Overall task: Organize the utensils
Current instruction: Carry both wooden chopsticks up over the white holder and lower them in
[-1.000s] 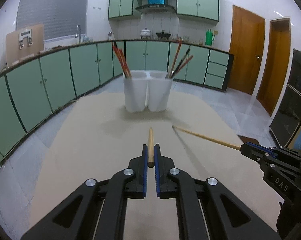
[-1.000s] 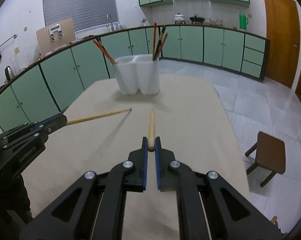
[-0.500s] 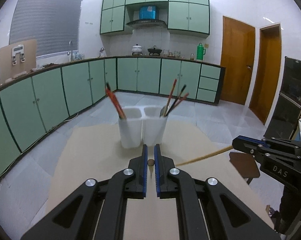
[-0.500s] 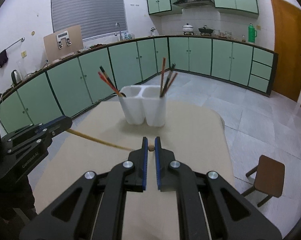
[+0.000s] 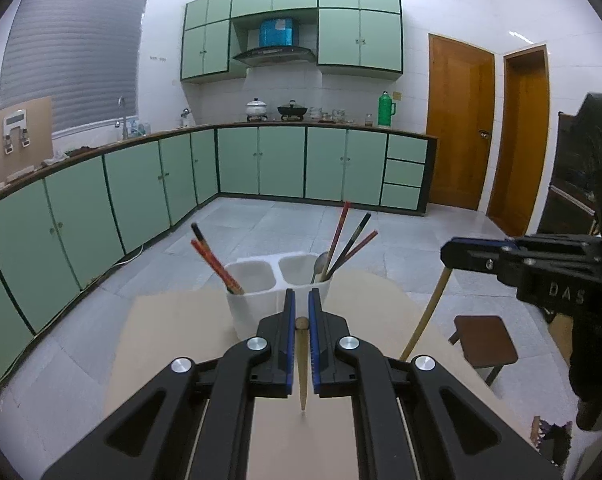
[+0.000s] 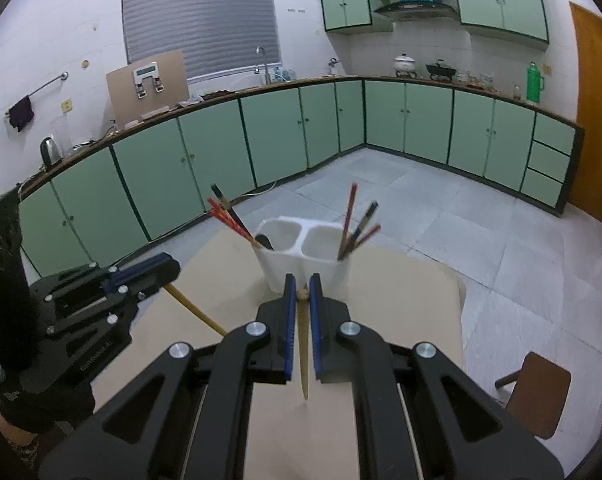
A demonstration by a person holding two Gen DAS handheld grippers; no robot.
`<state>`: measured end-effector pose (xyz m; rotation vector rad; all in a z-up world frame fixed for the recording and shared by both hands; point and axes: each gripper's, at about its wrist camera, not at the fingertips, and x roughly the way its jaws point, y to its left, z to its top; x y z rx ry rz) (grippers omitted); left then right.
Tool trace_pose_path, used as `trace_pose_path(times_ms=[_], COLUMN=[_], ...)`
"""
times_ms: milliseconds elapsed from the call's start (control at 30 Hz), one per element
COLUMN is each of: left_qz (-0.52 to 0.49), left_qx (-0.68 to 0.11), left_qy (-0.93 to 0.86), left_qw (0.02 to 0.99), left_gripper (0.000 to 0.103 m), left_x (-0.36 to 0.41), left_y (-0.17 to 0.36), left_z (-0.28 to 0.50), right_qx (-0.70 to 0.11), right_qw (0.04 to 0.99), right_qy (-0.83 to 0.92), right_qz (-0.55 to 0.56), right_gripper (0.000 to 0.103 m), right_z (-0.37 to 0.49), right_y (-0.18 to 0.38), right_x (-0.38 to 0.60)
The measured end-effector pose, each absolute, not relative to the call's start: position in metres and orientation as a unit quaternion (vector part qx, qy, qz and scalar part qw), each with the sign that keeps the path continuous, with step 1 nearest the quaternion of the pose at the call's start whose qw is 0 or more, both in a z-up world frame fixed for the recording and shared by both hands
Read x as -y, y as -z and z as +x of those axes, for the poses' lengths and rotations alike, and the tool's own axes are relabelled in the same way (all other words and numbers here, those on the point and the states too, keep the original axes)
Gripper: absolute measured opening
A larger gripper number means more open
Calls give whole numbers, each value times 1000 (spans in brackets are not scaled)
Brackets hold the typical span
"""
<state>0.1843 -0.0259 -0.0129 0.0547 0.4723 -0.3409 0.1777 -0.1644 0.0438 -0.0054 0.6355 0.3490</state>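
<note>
My left gripper (image 5: pixel 301 300) is shut on a pale wooden chopstick (image 5: pixel 302 364) near its thick end; the thin end hangs down towards the beige table (image 5: pixel 173 340). My right gripper (image 6: pixel 301 286) is shut the same way on a second wooden chopstick (image 6: pixel 303 360). Just beyond both sets of fingertips stands a white two-compartment holder (image 5: pixel 257 304) (image 6: pixel 285 276). Red chopsticks (image 5: pixel 213 264) lean in its left compartment; a spoon and dark chopsticks (image 5: pixel 349 236) stand in the right one. Each gripper shows in the other's view: the right gripper (image 5: pixel 473 256) and the left gripper (image 6: pixel 157 272).
The holder sits near the table's far edge, with tiled floor beyond. A brown stool (image 5: pixel 485 346) (image 6: pixel 541 392) stands on the floor to the right of the table. Green cabinets (image 5: pixel 261 160) line the walls. A person's dark sleeve (image 6: pixel 5 280) fills the right wrist view's left edge.
Both grippers rose above the table, still shut. The chopsticks, which stuck out forward a second ago, now hang down under the jaws. The holder sits lower in both views.
</note>
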Motion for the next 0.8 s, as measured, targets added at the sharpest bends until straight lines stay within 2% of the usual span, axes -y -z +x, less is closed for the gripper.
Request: trace_pose_path(times_ms=[200, 500, 667, 800], left_qz=[20, 24, 27, 31], left_qx=[-214, -143, -115, -113], left_qy=[177, 160, 142, 134], left_qw=[960, 976, 983, 984], left_gripper=[6, 6, 6, 6], left_x=[22, 23, 28, 34], left_y=[-11, -76, -94, -89], left_z=[195, 231, 264, 289], right_qx=[-291, -228, -213, -218], right_qw=[938, 958, 964, 964], right_qy=[-189, -175, -160, -155], right_qz=[4, 1, -2, 2], right_gripper=[6, 6, 6, 6], right_z=[196, 241, 273, 301], right_y=[-82, -142, -152, -139], right_x=[167, 165, 165, 164])
